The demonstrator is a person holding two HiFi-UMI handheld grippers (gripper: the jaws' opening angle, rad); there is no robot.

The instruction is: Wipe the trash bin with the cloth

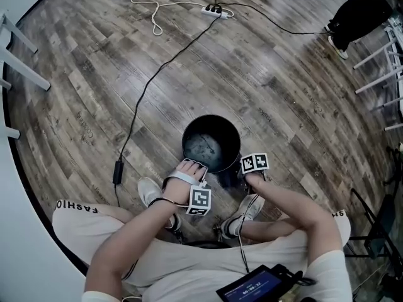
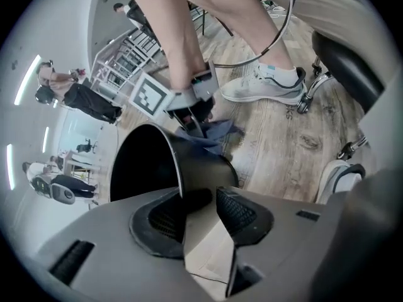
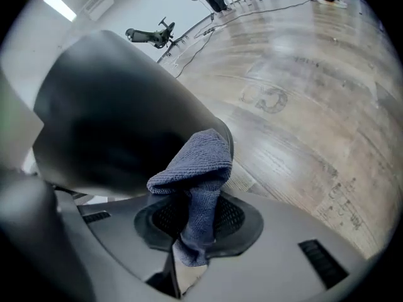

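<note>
The black round trash bin [image 1: 211,142] stands on the wooden floor in front of the person's feet. My left gripper [image 1: 191,168] is at its near rim. In the left gripper view the bin's rim [image 2: 179,180] runs between the pads of the left gripper [image 2: 201,209], and the right pad stands clear of the wall. My right gripper [image 1: 242,178] is low at the bin's near right side, shut on a blue cloth [image 3: 198,162]. The cloth is bunched up against the bin's outer wall [image 3: 113,124]. The cloth [image 2: 211,134] also shows in the left gripper view.
A black cable runs over the floor to a white power strip [image 1: 214,10], with a black adapter [image 1: 118,172] left of the bin. The person's white shoes [image 1: 150,190] flank the grippers. White frames [image 1: 19,61] stand at the left, and chair legs and another person [image 1: 359,11] at the right.
</note>
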